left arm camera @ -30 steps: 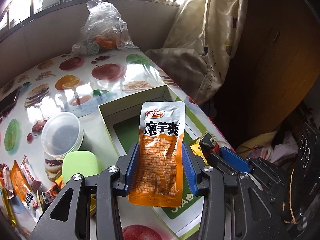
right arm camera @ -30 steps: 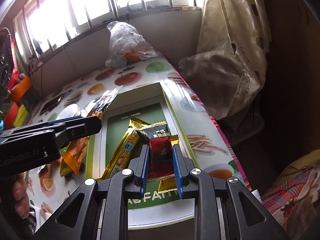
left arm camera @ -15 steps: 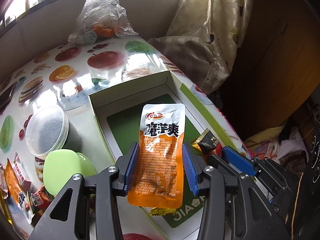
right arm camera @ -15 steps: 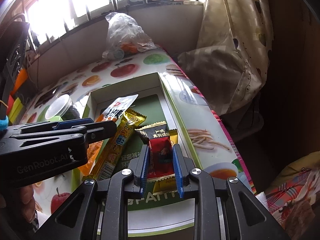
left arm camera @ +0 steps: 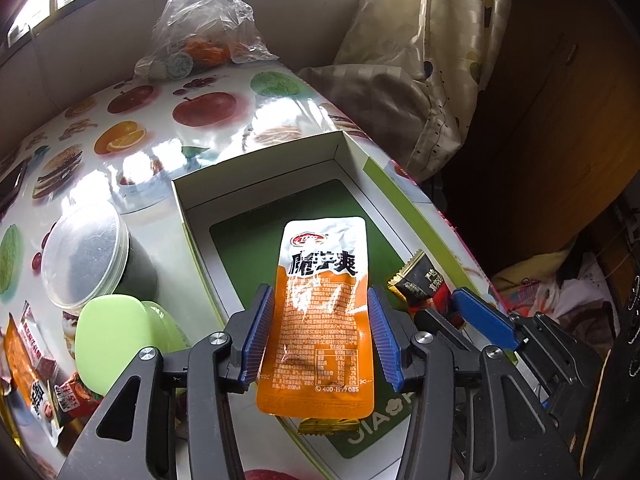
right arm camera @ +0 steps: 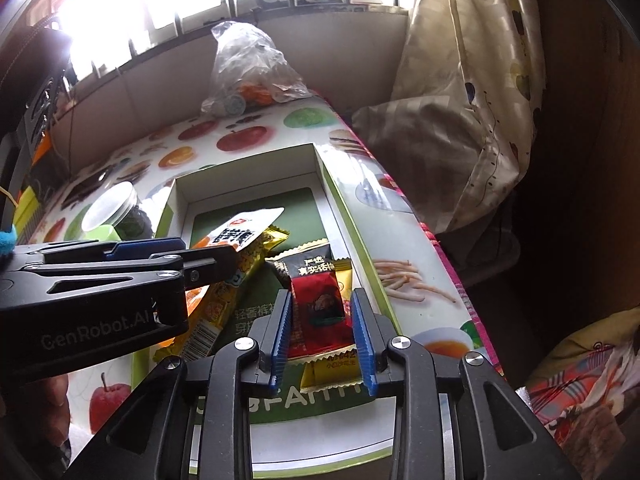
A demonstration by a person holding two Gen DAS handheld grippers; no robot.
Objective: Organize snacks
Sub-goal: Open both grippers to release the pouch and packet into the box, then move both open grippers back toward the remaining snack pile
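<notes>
Orange pouch [left arm camera: 322, 316] over open box [left arm camera: 256, 184], long axis toward 12 o'clock, white end away; left gripper [left arm camera: 320, 334] jaws opening, pads just clear of it. Red packet [right arm camera: 320, 304] between right gripper [right arm camera: 322, 340] jaws, also opening, gaps visible. Fruit-print table [left arm camera: 200, 108]; plastic bag [left arm camera: 204, 20] at 11 o'clock, curtain [left arm camera: 432, 60] at 2.

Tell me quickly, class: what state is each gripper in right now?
Left gripper: jaws opening, orange snack packet between them, pads just clear of it.
Right gripper: jaws opening, red snack packet between them, released.
</notes>
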